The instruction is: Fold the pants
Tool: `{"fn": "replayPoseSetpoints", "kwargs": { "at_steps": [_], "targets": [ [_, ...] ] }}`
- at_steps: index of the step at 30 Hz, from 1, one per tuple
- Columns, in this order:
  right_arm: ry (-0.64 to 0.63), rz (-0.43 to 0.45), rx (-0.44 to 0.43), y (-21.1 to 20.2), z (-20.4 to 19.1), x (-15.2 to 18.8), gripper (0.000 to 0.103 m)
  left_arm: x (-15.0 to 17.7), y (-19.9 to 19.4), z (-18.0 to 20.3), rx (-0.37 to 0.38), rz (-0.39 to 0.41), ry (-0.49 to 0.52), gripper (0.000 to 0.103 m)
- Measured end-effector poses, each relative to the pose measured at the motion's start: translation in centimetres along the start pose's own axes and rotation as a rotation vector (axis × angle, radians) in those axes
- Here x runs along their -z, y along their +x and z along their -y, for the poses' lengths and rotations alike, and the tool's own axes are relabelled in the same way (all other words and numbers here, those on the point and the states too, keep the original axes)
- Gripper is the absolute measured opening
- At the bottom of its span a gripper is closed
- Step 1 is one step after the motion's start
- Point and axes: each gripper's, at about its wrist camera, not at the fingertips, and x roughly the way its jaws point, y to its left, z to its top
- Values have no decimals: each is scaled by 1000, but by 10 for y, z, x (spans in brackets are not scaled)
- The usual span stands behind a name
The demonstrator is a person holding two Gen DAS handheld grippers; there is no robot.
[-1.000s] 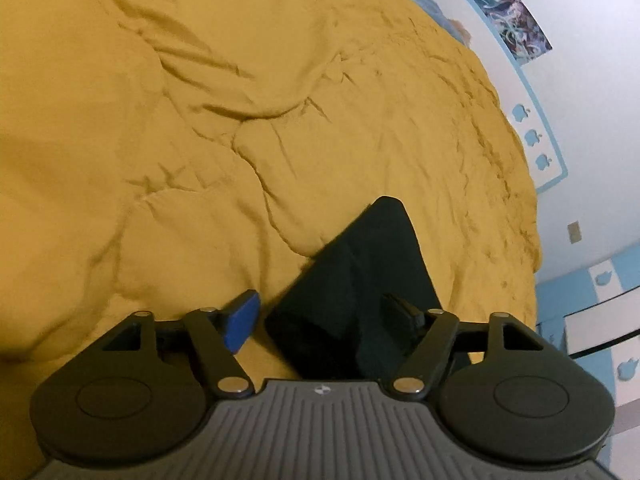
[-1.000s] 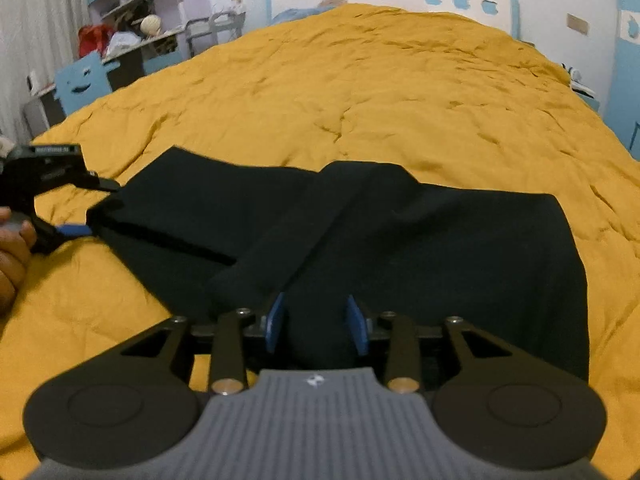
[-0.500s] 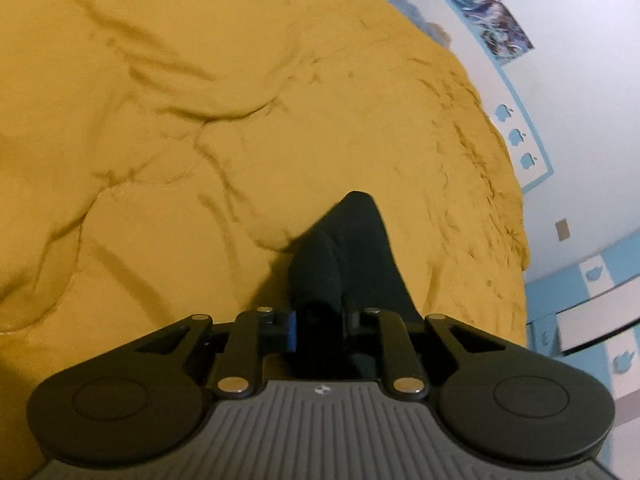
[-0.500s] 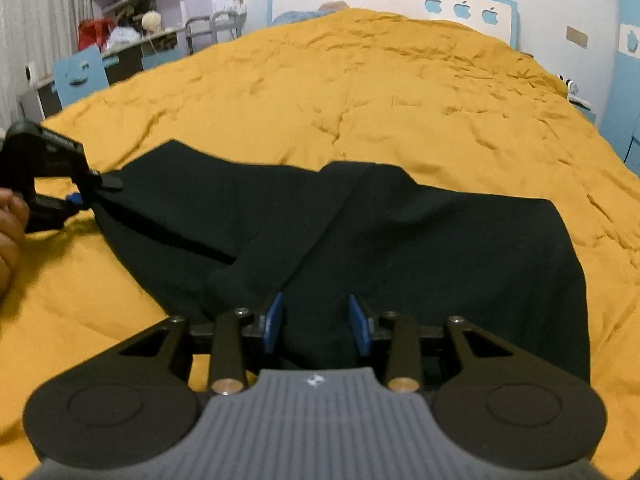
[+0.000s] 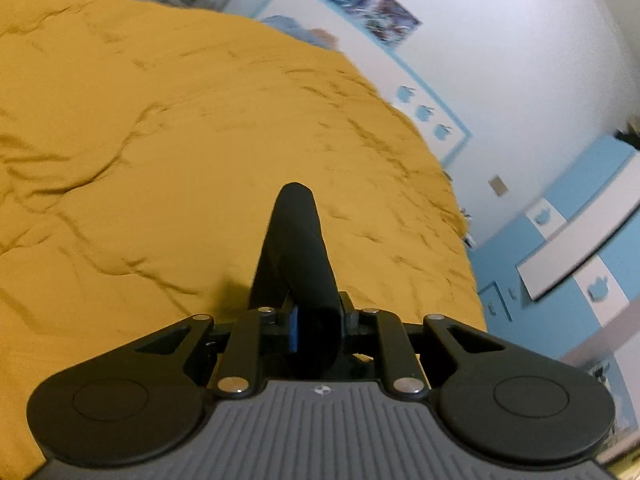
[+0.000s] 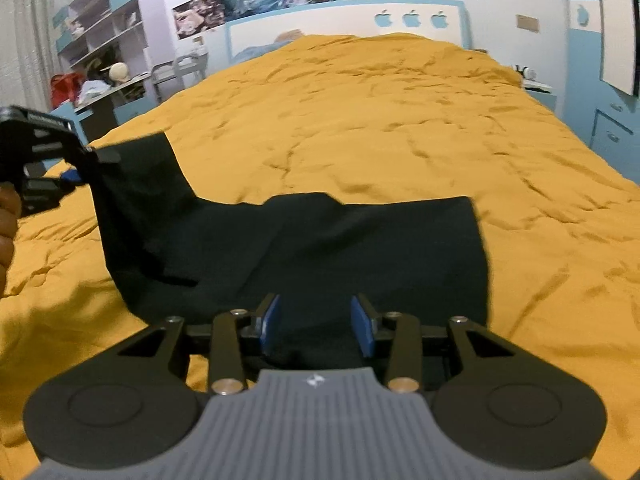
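Item, black pants (image 6: pixel 320 248) on the mustard bedspread (image 6: pixel 380 120) ahead of my tools: my left gripper (image 5: pixel 318 330) clamps one raised end to carry it over for the fold, while my right gripper (image 6: pixel 316 322), jaws opening, straddles the near edge.

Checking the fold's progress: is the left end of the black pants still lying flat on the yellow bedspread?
No, the left gripper holds that end of the pants raised above the bedspread.
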Motion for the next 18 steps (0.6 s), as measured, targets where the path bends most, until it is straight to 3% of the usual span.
{"fn": "replayPoseSetpoints", "kwargs": {
  "at_steps": [2,5,7,11,18],
  "targets": [
    [-5,-25,47,0,6,3,40,2,-1,15,13,2,29,19],
    [-40,-149,89,17,14,16,44,4,-4,29,36,2,38,19],
    [-26,-121,77,13,17,23,44,7,-5,36,46,-2,41,19],
    [108,-7,-27,-12,33,21,44,19,-7,55,62,-15,117,19],
    [173,52,-24,-32,56,26,44,45,2,102,101,-35,251,19]
  ]
}}
